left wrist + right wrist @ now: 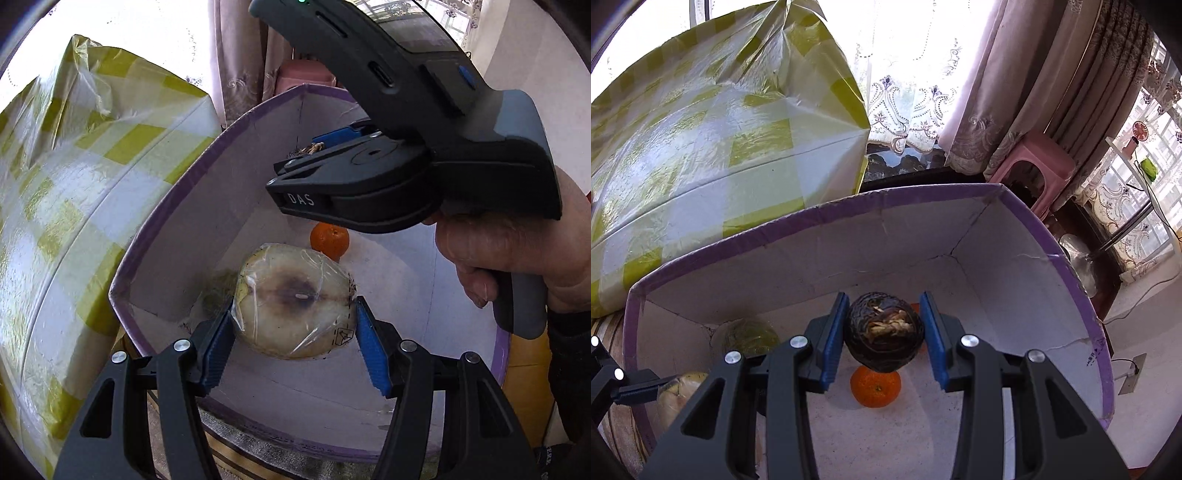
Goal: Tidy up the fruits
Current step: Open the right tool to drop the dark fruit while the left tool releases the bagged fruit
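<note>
Purple-rimmed cardboard box (1082, 295), wrinkled dark fruit (882, 336)

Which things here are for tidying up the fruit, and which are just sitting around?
For the job:
- wrapped pale fruit, in the left gripper
- dark wrinkled fruit, in the right gripper
- orange
- purple-rimmed box

Just lying about:
- green checked box
- pink stool
- curtains
</note>
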### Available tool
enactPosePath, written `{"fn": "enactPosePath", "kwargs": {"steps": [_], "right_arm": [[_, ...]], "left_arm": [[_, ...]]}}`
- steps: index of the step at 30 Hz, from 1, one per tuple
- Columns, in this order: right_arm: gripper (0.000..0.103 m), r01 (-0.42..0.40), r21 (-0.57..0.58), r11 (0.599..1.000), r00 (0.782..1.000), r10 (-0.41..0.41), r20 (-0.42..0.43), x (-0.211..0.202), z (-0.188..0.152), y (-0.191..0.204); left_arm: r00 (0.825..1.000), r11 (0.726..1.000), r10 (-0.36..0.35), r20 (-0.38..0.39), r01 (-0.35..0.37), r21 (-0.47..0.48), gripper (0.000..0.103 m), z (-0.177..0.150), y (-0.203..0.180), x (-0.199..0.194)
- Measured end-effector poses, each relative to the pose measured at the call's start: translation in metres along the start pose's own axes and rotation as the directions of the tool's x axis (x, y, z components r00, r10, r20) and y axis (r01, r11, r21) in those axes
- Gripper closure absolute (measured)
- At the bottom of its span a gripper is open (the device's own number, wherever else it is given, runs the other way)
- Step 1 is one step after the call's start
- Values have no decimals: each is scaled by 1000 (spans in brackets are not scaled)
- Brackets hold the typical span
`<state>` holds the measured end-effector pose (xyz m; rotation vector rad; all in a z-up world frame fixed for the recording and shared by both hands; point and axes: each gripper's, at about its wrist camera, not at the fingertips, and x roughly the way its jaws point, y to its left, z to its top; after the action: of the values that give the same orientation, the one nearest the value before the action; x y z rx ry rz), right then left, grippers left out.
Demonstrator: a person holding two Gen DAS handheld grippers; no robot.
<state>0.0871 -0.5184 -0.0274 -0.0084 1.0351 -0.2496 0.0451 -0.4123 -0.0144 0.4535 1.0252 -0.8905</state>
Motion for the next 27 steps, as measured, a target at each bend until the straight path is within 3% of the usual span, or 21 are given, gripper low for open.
{"fn": "enactPosePath", "kwargs": {"steps": [12,21,23,25,27], "right_arm": [[63,5,-11,1000,998,-5,-67,33,-6,9],[62,10,-24,1000,997,-12,-74,37,-5,12],[59,17,-19,1000,997,-18,-69,35,-4,11],[49,25,-18,1000,998,-26,-63,35,-6,12],[49,29,-18,999,998,-30,-61,34,-5,12]], "left_arm": [[992,990,118,-53,-114,85,43,2,-16,28],[989,988,135,-54,-130,88,41,-2,-21,32],[991,988,128,-49,-123,89,38,-1,-25,31],[991,989,126,-41,-122,81,30,-3,-17,27],[992,990,125,-35,-122,76,30,-3,-16,24]]}}
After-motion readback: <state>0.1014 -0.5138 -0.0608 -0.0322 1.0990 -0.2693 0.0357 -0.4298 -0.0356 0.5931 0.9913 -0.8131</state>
